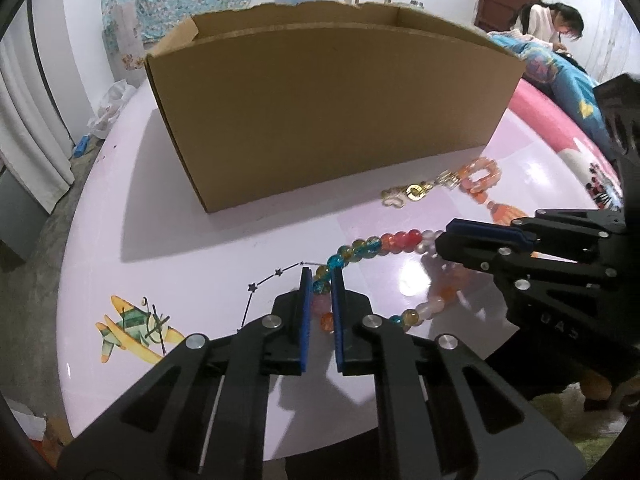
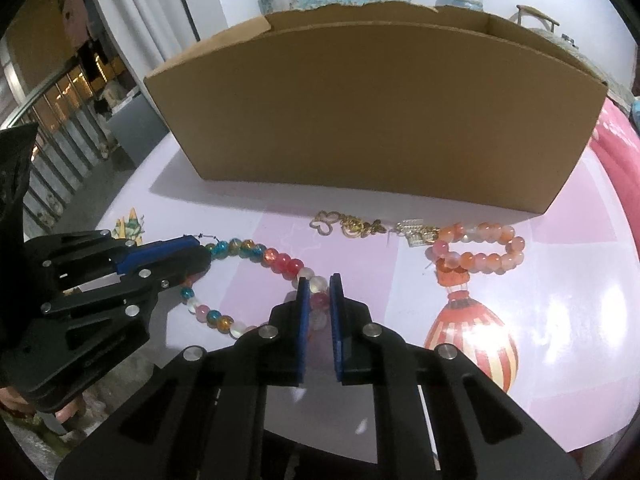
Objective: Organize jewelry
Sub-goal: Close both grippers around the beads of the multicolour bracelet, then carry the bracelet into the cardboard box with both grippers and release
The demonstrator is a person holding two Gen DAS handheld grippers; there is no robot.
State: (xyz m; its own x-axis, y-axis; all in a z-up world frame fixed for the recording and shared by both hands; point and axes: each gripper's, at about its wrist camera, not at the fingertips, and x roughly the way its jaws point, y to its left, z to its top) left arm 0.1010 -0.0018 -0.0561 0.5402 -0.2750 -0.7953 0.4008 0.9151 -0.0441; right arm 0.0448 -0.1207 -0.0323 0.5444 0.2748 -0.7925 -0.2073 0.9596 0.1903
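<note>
While both tongs, the left tongs [image 1: 321, 280] and right tongs [image 2: 319, 286], pinched the bead necklace [image 2: 280, 260] lying on the table [image 2: 260, 360], pickup was underway; next, a level joint lift toward the cardboard box [image 2: 376, 112].

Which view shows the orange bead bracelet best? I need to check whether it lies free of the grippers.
The right wrist view: the orange bead bracelet lies whole and unblocked on the table, apart from both grippers, before the cardboard box. The left wrist view shows it smaller, near the frame's side, its tassel partly behind the right gripper.
</note>
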